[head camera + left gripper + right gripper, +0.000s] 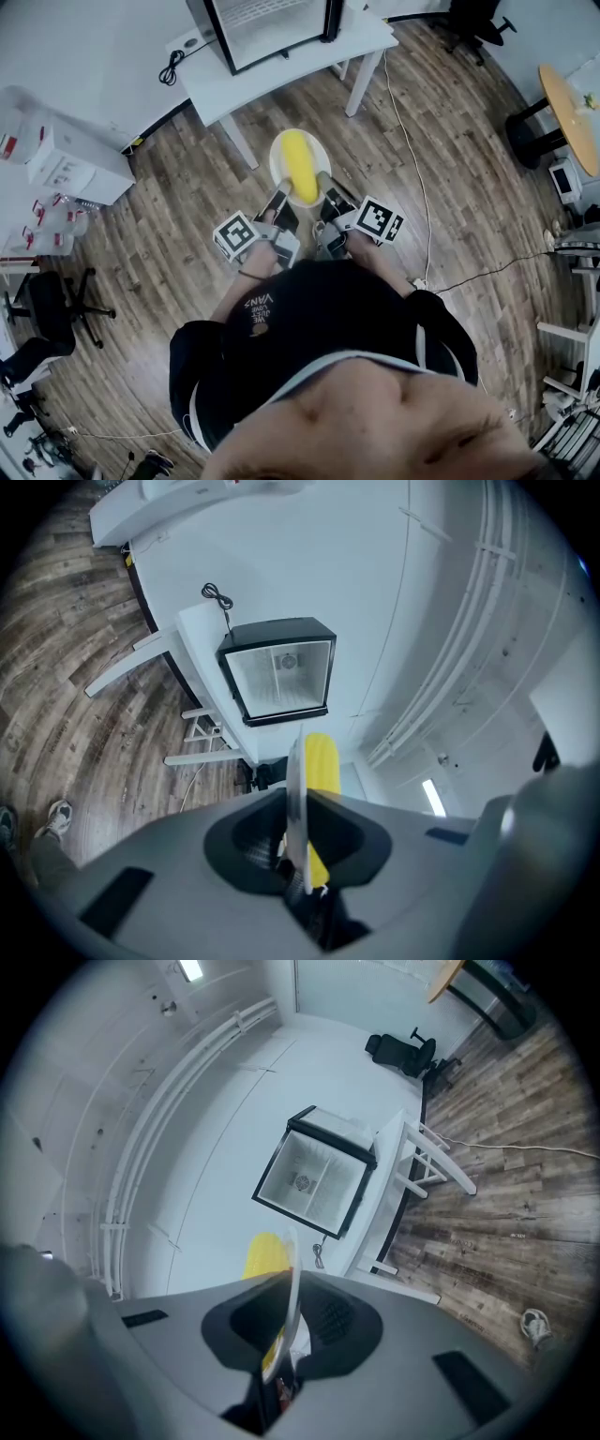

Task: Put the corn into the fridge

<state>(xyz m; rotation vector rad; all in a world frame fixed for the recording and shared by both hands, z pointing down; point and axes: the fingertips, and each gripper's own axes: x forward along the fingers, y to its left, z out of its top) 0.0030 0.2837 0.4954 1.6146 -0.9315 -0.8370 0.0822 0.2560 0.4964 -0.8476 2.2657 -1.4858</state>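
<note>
The corn [298, 167] on a plate [279, 148] between left hand-held gripper [278, 202] and right hand-held gripper [328, 193], fridge [272, 28] on table [234, 89] beyond.

The plate [276, 165] looks smooth and glossy (the corn [299, 167] waxy), the floor [450, 187] matt, grained wood.

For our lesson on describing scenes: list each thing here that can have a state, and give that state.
Yellow corn cob: lying on the plate, not yet in the fridge.
Round white plate: carried level, held at its rim.
Left claw: shut on the plate's rim.
Right claw: shut on the plate's rim.
Black-framed mini fridge: on white table, apparently open.
</note>
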